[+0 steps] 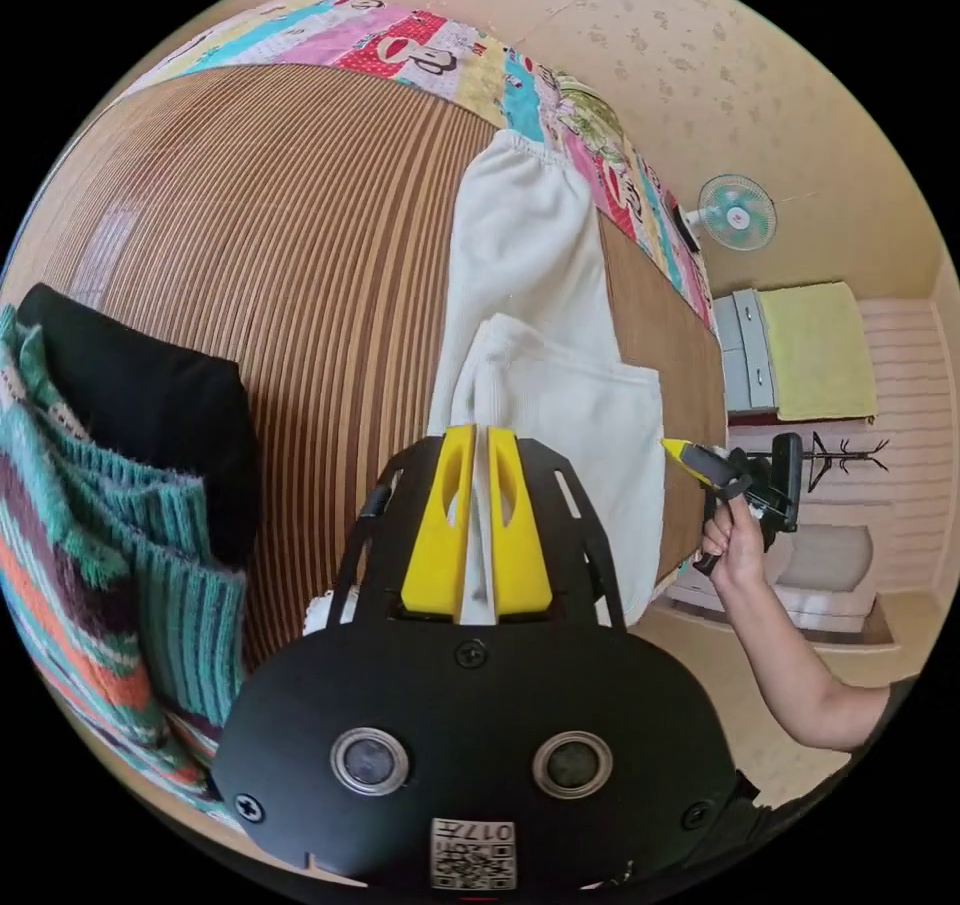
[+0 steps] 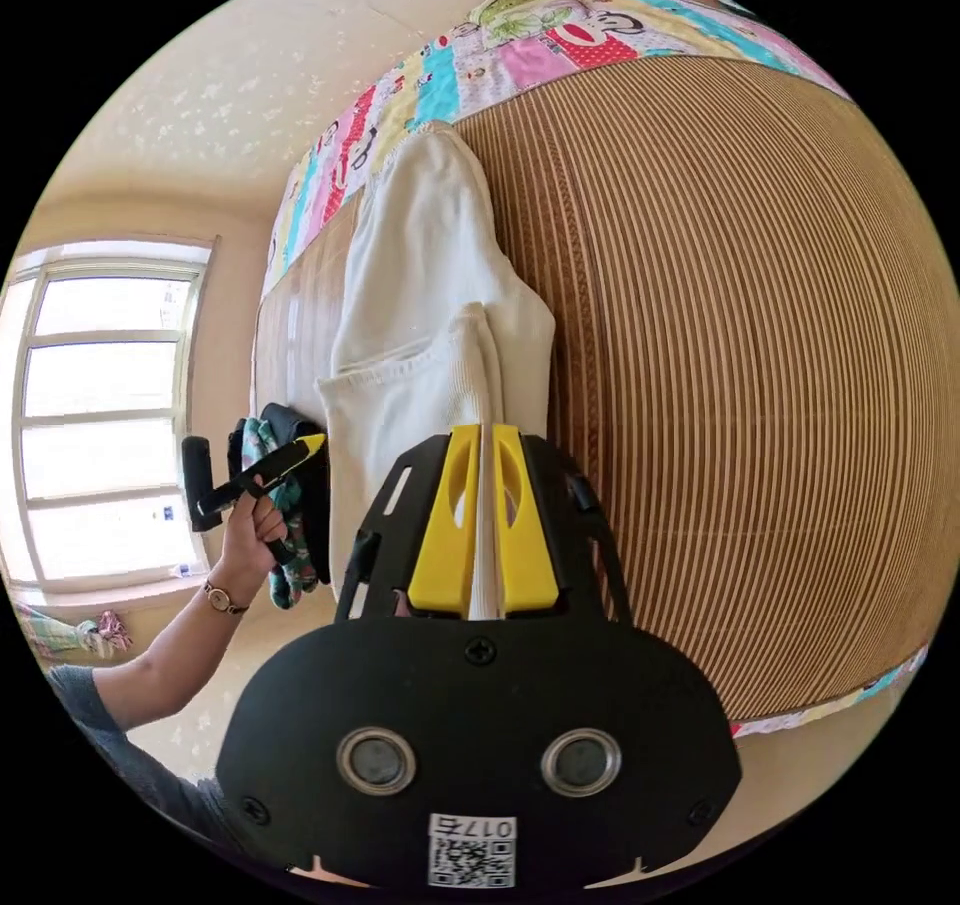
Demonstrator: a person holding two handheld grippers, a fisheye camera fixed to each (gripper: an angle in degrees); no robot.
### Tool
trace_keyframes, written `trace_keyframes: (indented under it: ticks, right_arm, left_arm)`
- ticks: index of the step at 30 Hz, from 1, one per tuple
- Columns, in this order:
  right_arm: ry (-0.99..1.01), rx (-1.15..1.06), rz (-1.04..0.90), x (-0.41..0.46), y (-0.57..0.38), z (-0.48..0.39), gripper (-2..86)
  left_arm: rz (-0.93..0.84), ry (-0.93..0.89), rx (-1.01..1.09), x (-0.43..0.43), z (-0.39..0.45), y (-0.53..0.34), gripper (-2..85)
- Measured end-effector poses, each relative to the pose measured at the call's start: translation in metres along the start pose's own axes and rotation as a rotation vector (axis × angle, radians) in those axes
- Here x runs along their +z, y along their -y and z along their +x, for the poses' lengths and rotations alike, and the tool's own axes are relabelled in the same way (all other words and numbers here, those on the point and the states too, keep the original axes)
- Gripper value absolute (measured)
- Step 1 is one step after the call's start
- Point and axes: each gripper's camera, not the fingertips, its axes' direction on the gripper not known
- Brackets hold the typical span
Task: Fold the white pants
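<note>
Both grippers clamp a folded edge of the white ribbed knit pants (image 1: 540,345): the left gripper (image 1: 478,445) and the right gripper (image 2: 483,445) each pinch cloth between closed yellow jaws. The pants lie lengthwise, one end doubled over, on a brown striped bamboo mat (image 1: 300,275) with broad bare room alongside, a patchwork quilt (image 1: 420,50) edging it beyond.

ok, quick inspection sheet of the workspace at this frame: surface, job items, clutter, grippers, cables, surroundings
surface: bamboo mat over a patchwork sheet.
job's things: white pants lie on the mat, near end lifted.
clutter: striped knit and black garment piled beside the pants.
grippers: left gripper and right gripper each shut on the pants' edge.
cables: nothing seen.
surroundings: wall fan, drawer cabinet with a yellow cloth, coat rack, window.
</note>
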Motion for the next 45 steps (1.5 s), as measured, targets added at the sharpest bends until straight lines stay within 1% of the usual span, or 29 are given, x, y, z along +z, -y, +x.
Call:
trace_keyframes:
  ticks: [1,2,3,5,6,8,10,13,15,18,19,21,22,23,25,27,29,31,33,35,36,38,40,41,42,43,44,45]
  right_arm:
    - [0.01,0.043,-0.019,0.002,-0.002,0.01,5.6]
    - [0.03,0.037,0.001,-0.002,-0.007,0.013,6.5]
    - [0.077,-0.004,0.049,-0.01,-0.021,0.016,8.4]
    - [0.108,-0.022,0.054,-0.016,-0.045,0.024,11.7]
    - [0.133,-0.021,0.037,-0.017,-0.062,0.031,14.1]
    - [0.181,-0.02,-0.02,-0.013,-0.085,0.046,18.0]
    - [0.206,0.025,-0.136,0.003,-0.107,0.072,20.3]
    - [0.222,0.081,-0.223,0.021,-0.119,0.1,19.4]
    - [0.227,0.084,-0.213,0.022,-0.119,0.109,18.2]
    - [0.238,0.098,-0.225,0.019,-0.11,0.124,16.3]
    - [0.299,0.063,-0.23,0.018,-0.107,0.128,15.6]
    - [0.307,0.073,-0.247,0.016,-0.104,0.137,14.9]
    - [0.309,0.084,-0.245,0.014,-0.104,0.143,14.5]
    - [0.317,0.094,-0.246,0.013,-0.103,0.147,14.3]
    - [0.371,0.156,-0.24,0.014,-0.103,0.166,12.8]
    - [0.419,0.185,-0.236,0.015,-0.104,0.179,10.4]
    - [0.507,0.222,-0.226,0.011,-0.106,0.191,8.4]
    - [0.67,0.247,-0.214,-0.002,-0.114,0.205,7.1]
    - [0.756,0.25,-0.224,-0.015,-0.126,0.213,6.6]
    - [0.831,0.25,-0.261,-0.027,-0.144,0.216,6.4]
    - [0.883,0.252,-0.299,-0.034,-0.161,0.215,6.3]
    - [0.947,0.299,-0.365,-0.041,-0.195,0.213,6.2]
    - [1.045,0.44,-0.407,-0.052,-0.246,0.209,6.2]
    - [1.079,0.491,-0.41,-0.055,-0.259,0.207,6.2]
    - [1.142,0.593,-0.415,-0.061,-0.283,0.203,6.2]
    - [1.196,0.684,-0.423,-0.067,-0.302,0.197,6.2]
    - [1.215,0.72,-0.423,-0.069,-0.308,0.194,6.2]
    - [1.233,0.769,-0.412,-0.075,-0.315,0.188,6.2]
  left_arm:
    - [0.006,0.006,-0.056,0.001,-0.013,0.0,3.6]
    - [0.011,-0.044,-0.083,-0.002,-0.024,-0.002,5.3]
    - [0.013,-0.078,-0.089,-0.004,-0.029,-0.005,6.1]
    - [0.036,-0.136,-0.078,-0.019,-0.042,-0.03,9.3]
    - [0.033,-0.144,-0.064,-0.021,-0.044,-0.038,10.2]
    - [-0.046,-0.202,-0.033,-0.023,-0.06,-0.073,15.9]
    - [-0.125,-0.237,-0.045,-0.017,-0.075,-0.099,19.7]
    - [-0.222,-0.2,-0.036,-0.003,-0.09,-0.131,20.5]
    - [-0.2,-0.195,-0.021,-0.008,-0.094,-0.135,20.1]
    - [-0.239,-0.165,0.0,-0.019,-0.099,-0.122,19.0]
    - [-0.264,-0.153,0.03,-0.024,-0.098,-0.116,18.5]
    - [-0.363,-0.199,0.066,-0.021,-0.098,-0.111,17.0]
    - [-0.42,-0.197,0.076,-0.018,-0.098,-0.113,16.8]
    - [-0.436,-0.166,0.077,-0.02,-0.1,-0.116,16.6]
    - [-0.394,-0.164,0.062,-0.032,-0.109,-0.115,16.1]
    - [-0.384,-0.195,0.005,-0.041,-0.126,-0.108,14.6]
    - [-0.444,-0.318,-0.083,-0.041,-0.151,-0.098,10.8]
    - [-0.457,-0.382,-0.099,-0.053,-0.163,-0.09,9.1]
    - [-0.486,-0.44,-0.03,-0.074,-0.162,-0.083,8.5]
    - [-0.552,-0.563,0.071,-0.113,-0.155,-0.079,8.2]
    - [-0.573,-0.594,0.082,-0.123,-0.155,-0.081,8.1]
    - [-0.673,-0.671,0.084,-0.161,-0.153,-0.097,8.0]
    - [-0.755,-0.718,0.038,-0.185,-0.154,-0.119,8.0]
    - [-0.796,-0.77,-0.022,-0.199,-0.155,-0.134,7.9]
    - [-0.811,-0.806,-0.057,-0.206,-0.157,-0.141,7.9]
    - [-0.823,-0.889,-0.117,-0.22,-0.158,-0.152,8.0]
    - [-0.836,-0.972,-0.183,-0.23,-0.16,-0.158,8.0]
    - [-0.847,-1.01,-0.22,-0.233,-0.161,-0.16,8.0]
